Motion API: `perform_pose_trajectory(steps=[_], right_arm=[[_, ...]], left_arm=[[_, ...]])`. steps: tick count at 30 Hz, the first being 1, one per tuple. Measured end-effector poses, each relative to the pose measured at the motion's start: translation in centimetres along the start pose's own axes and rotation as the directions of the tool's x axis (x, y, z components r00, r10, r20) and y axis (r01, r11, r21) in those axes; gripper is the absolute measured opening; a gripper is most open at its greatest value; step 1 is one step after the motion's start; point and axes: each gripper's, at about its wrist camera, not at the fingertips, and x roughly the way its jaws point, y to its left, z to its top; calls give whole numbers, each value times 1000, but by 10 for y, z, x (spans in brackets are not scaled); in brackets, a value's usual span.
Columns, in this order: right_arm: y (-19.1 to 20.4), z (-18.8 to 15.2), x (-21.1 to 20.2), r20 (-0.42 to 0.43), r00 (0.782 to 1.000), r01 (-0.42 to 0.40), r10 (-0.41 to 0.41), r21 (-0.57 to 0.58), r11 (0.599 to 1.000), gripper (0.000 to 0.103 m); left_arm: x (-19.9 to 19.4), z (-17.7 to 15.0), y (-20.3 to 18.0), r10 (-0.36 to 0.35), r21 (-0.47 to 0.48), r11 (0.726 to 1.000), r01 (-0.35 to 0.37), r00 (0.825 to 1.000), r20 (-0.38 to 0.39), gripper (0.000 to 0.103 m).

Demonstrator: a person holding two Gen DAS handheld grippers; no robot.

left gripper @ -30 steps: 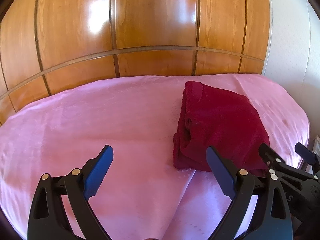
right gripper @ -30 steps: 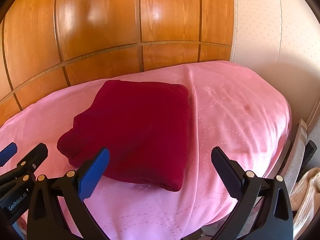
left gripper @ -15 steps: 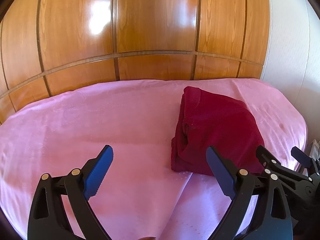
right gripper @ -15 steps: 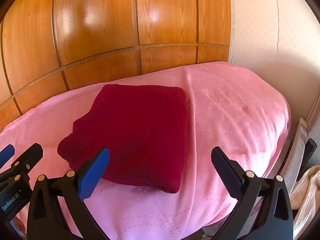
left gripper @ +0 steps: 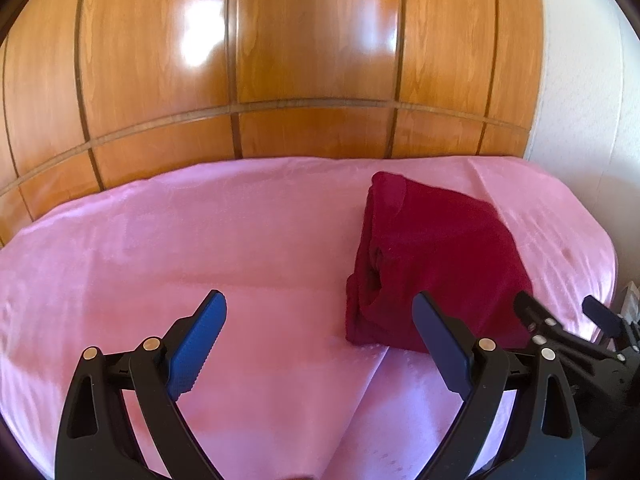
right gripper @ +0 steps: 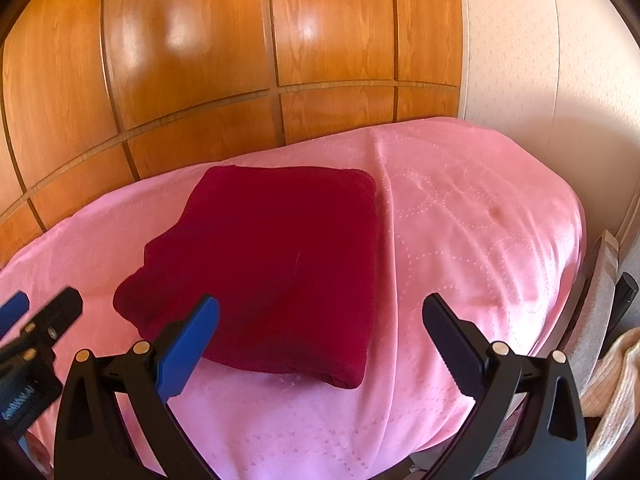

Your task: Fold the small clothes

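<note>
A dark red garment (left gripper: 436, 264) (right gripper: 276, 264) lies folded into a thick rectangle on the pink bedspread (left gripper: 200, 240) (right gripper: 480, 224). My left gripper (left gripper: 318, 314) hovers open over bare bedspread, with the garment just ahead of its right finger. My right gripper (right gripper: 320, 316) is open too, held above the garment's near edge. Nothing sits between either pair of fingers. The right gripper's tips (left gripper: 560, 312) show at the right edge of the left wrist view; the left gripper's tips (right gripper: 36, 312) show at the left edge of the right wrist view.
A glossy wooden panelled wall (left gripper: 280, 60) (right gripper: 240, 60) runs behind the bed. A pale wall (right gripper: 540, 60) stands at the right. Off the bed's right edge lie a beige knitted cloth (right gripper: 616, 392) and a black handle (right gripper: 624, 292).
Both grippers have drawn back and risen slightly from the garment, which now looks smaller and further off. The garment itself has not moved. Both stay open.
</note>
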Motion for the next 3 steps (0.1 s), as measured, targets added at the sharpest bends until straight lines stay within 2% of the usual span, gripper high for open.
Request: perform_pose_trajectory(steps=[3], right_arm=[[-1,0,1,1,1000,-4,4,4,1000,101]], left_arm=[[4,-1,1,-3,-12,1000,3,1000,-20,93]])
